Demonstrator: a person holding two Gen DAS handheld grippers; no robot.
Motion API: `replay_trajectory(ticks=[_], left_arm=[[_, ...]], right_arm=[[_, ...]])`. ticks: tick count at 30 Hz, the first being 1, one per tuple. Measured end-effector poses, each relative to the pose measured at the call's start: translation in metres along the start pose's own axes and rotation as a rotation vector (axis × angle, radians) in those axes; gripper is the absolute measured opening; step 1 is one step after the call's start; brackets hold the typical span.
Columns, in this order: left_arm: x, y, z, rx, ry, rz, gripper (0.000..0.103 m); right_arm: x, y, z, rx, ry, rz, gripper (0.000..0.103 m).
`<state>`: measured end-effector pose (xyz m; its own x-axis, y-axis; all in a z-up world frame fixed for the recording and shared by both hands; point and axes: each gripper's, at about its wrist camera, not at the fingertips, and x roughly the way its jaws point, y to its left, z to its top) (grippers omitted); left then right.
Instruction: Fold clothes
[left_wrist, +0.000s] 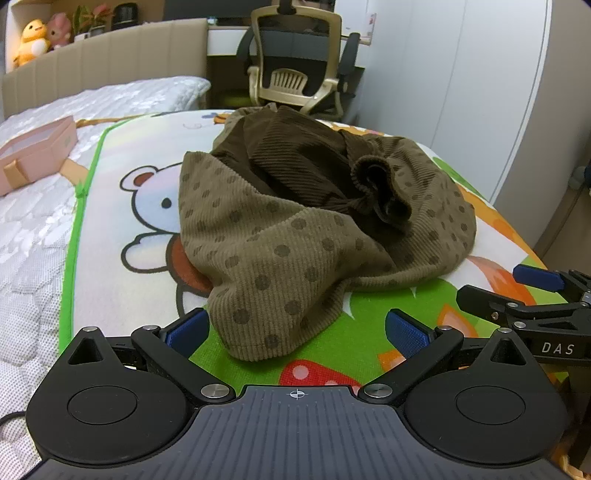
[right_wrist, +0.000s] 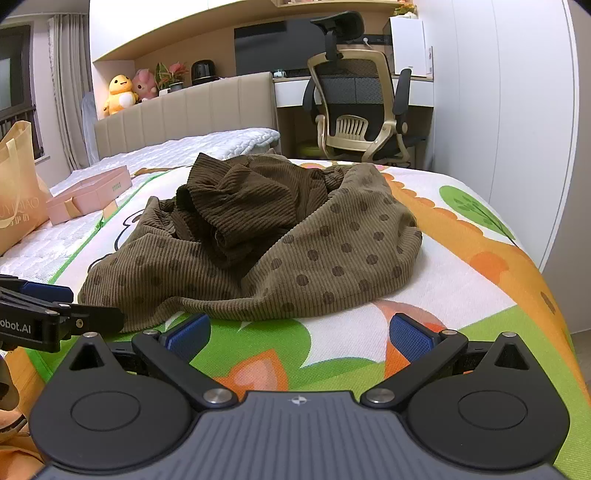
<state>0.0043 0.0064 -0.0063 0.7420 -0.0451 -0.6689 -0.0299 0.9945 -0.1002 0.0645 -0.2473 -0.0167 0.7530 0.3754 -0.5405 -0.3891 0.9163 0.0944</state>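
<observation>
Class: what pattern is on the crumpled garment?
Dark polka dots on olive-brown ribbed garment; clearest in right wrist view.

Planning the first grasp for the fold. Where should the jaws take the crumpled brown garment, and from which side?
Probably the near hem of the brown garment, where a lobe of dotted fabric hangs toward the open left gripper. Come in low from the front along the play mat: that edge lies thin and flat, while the middle is a bunched dark heap. The right gripper, also open, could take the hem further along.

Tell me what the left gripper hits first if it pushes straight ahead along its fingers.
Most likely the near hem of the brown dotted garment, which already lies between the open left gripper fingers on the cartoon mat; exact height above the mat is unclear.
</observation>
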Motion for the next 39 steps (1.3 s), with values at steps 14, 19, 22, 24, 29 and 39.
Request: replay_trajectory(ticks=[14,19,22,24,29,39], left_arm=[[0.0003,-0.0008,-0.0007,0.003,0.001,-0.002,0.103],[0.0002,-0.0006,-0.0009,0.003,0.001,-0.002,0.103],[0.0002,-0.0006,-0.0008,0.003,0.001,-0.002,0.103],[0.0002,-0.0006,-0.0009,0.003,0.001,-0.002,0.103],[0.0,-0.0007,-0.0014,0.002,0.001,-0.002,0.103],[0.0,-0.0007,-0.0019,0.002,0.003,-0.002,0.103]], right_arm=[[0.0016,-0.0011,-0.001,0.005,0.004,0.002,0.103],[0.0017,-0.0012,-0.0014,0.006,0.004,0.002,0.103],[0.0017,-0.0014,-0.0012,0.006,0.004,0.003,0.103],[0.0017,-0.0015,-0.0012,0.007,0.004,0.003,0.103],[0.0021,-0.0013,-0.0014,0.008,0.006,0.003,0.103],[0.0024,-0.0011,-0.0021,0.009,0.007,0.004,0.103]])
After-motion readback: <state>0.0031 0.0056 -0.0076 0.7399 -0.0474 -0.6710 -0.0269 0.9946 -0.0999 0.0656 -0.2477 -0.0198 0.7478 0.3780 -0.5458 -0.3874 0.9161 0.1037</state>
